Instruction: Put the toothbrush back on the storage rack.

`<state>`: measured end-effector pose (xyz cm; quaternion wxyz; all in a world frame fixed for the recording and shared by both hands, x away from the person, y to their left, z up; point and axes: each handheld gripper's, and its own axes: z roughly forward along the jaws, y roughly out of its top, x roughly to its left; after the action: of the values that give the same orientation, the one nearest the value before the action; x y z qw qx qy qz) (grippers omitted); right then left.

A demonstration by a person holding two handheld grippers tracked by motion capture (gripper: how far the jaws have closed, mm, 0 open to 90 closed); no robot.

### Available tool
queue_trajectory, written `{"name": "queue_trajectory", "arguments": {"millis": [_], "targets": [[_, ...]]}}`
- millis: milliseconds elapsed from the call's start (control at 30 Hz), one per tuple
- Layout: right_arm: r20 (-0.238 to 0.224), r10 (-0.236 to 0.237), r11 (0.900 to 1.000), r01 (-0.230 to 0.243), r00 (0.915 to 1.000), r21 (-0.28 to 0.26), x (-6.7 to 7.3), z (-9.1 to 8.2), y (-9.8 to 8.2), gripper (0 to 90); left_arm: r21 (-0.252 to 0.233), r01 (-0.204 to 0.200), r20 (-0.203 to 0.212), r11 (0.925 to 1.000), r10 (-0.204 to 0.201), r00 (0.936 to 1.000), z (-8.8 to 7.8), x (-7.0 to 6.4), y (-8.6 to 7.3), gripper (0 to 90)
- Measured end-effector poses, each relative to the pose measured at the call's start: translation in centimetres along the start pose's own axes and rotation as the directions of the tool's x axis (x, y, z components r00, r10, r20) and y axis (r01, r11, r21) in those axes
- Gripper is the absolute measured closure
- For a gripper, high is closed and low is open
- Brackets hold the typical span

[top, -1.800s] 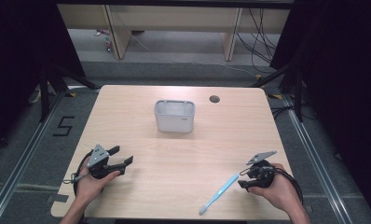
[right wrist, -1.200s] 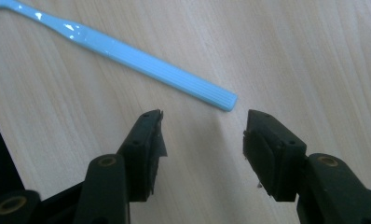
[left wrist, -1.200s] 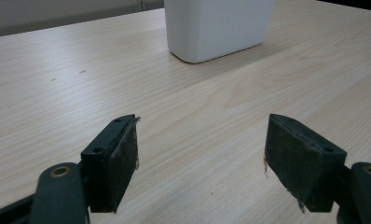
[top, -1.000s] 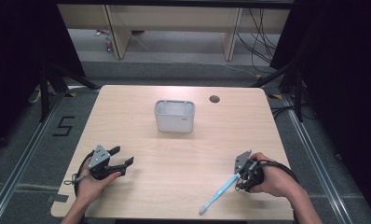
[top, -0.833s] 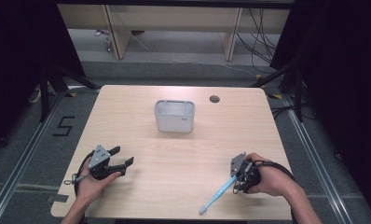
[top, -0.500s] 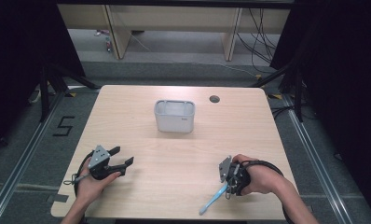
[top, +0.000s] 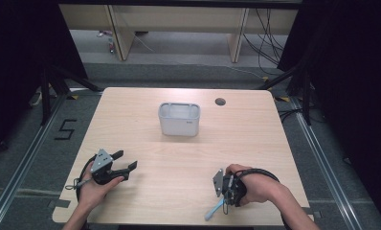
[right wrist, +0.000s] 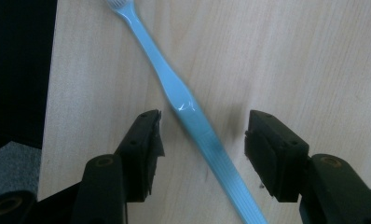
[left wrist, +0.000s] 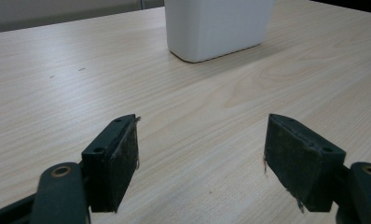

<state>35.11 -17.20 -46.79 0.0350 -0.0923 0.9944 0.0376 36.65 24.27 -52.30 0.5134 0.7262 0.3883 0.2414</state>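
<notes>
Work in hand: picking up the blue toothbrush from the counter, probably to carry it to the white container, though that end is only a guess.
Toothbrush: lies flat near the counter's front edge on the person's right side, bristle head pointing toward the edge, handle running back under the gripper.
Right gripper: lowered over the toothbrush, jaws spread, one on each side of the handle; neither jaw appears to touch it, though the angle makes that hard to settle.
Left gripper: rests at the front left of the counter, jaws spread and holding nothing, aimed toward the container.
Container: stands upright at the middle of the counter, well apart from both grippers; from the high view it looks empty.
Done: the right gripper is lined up around the handle.
Left: closing the jaws on the handle, lifting, and placing the toothbrush wherever it is meant to go.
Progress: early, with the grasp not yet made.
</notes>
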Motion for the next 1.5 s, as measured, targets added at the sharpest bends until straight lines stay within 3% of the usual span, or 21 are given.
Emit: {"name": "queue_trajectory", "arguments": {"millis": [33,67,167,200,233,267,300,400,567,600,667,700,733,867,900,1067,1100,1200,1233,1400,1500], "targets": [[0.007,0.036,0.999,-0.037,0.9993,0.009,0.3,-0.1,0.1,45.7,0.000,0.001,0.000,1.0000,-0.001,1.0000,0.0,0.0,0.0,25.5],[0.000,-0.015,1.000,0.015,0.9999,-0.002,0.1,0.0,0.3,46.0,0.000,0.001,0.000,1.0000,-0.001,1.0000,0.0,0.0,0.0,25.5],[-0.009,-0.026,1.000,0.026,0.9996,-0.002,0.2,0.1,0.5,46.9,0.000,0.000,0.000,1.0000,0.000,1.0000,0.0,0.0,0.0,25.5],[-0.020,0.016,1.000,-0.016,0.9997,0.018,0.5,0.2,0.6,48.0,0.000,0.000,0.000,1.0000,0.000,1.0000,0.0,0.0,0.0,25.5],[-0.021,0.008,1.000,-0.008,0.9998,0.016,0.5,0.2,0.6,48.6,0.000,-0.001,0.000,1.0000,0.001,1.0000,0.0,0.0,0.0,25.5],[-0.025,-0.040,0.999,0.040,0.9989,0.009,0.2,0.4,0.7,49.2,0.000,-0.001,0.000,1.0000,0.001,1.0000,0.0,0.0,0.0,25.5],[-0.029,0.002,1.000,-0.002,0.9996,0.022,0.4,0.3,0.7,50.0,-0.001,0.000,0.001,1.0000,0.000,1.0000,0.0,0.0,0.0,25.5],[-0.033,-0.062,0.998,0.062,0.9976,0.020,0.0,0.5,0.8,52.2,-0.001,0.005,-0.001,1.0000,-0.005,1.0000,0.0,0.0,0.0,25.5],[-0.043,-0.022,0.999,0.024,0.9988,0.041,0.2,0.6,0.9,55.2,-0.002,0.001,0.001,1.0000,-0.001,1.0000,0.0,0.0,0.0,25.5],[-0.054,-0.080,0.996,0.081,0.9953,0.026,-0.1,0.8,1.0,56.8,0.003,0.000,-0.003,1.0000,0.000,1.0000,-0.1,0.0,0.0,25.5],[-0.062,-0.092,0.995,0.094,0.9938,0.021,-0.1,0.8,1.1,58.1,-0.001,-0.001,0.001,1.0000,0.001,1.0000,0.0,0.0,0.0,25.5],[-0.062,-0.092,0.995,0.094,0.9938,0.021,-0.1,0.8,1.1,58.1,-0.001,-0.001,0.001,1.0000,0.001,1.0000,0.0,0.0,0.0,25.5],[-0.063,-0.041,0.998,0.044,0.9972,0.040,0.2,0.7,1.1,59.5,0.000,-0.001,0.002,1.0000,0.001,1.0000,0.0,0.0,0.0,25.5],[-0.070,-0.053,0.998,0.055,0.9961,0.033,0.1,0.7,1.1,64.7,0.000,-0.001,0.002,1.0000,0.001,1.0000,0.0,0.0,0.0,25.5],[-0.075,-0.082,0.996,0.084,0.9938,0.020,-0.1,0.8,1.2,67.9,-0.001,-0.001,0.002,1.0000,0.001,1.0000,0.0,0.0,0.0,25.5],[-0.078,-0.062,0.998,0.064,0.9950,0.021,0.0,0.7,1.2,73.5,-0.001,-0.002,0.001,1.0000,0.002,1.0000,0.0,0.0,0.0,25.5],[-0.077,0.001,0.999,0.003,0.9971,0.044,0.4,0.6,1.2,77.1,-0.001,-0.002,0.002,1.0000,0.002,1.0000,0.0,0.0,0.0,25.5],[-0.074,0.006,0.999,-0.002,0.9973,0.044,0.3,0.6,1.1,78.5,0.000,-0.004,0.002,1.0000,0.004,1.0000,0.0,0.0,0.0,25.5],[-0.070,-0.036,0.999,0.037,0.9969,0.024,-0.1,0.8,1.1,78.6,-0.001,-0.003,0.002,1.0000,0.003,1.0000,0.0,-0.1,0.0,25.5],[-0.071,0.003,0.999,-0.001,0.9975,0.033,-0.1,0.7,1.1,78.5,0.000,-0.001,0.002,1.0000,0.001,1.0000,0.0,0.0,0.0,25.5],[-0.071,-0.014,1.000,0.016,0.9974,0.022,-0.2,0.8,1.1,78.7,0.008,-0.001,-0.003,1.0000,0.001,1.0000,-0.1,-0.1,0.0,25.5]]}}
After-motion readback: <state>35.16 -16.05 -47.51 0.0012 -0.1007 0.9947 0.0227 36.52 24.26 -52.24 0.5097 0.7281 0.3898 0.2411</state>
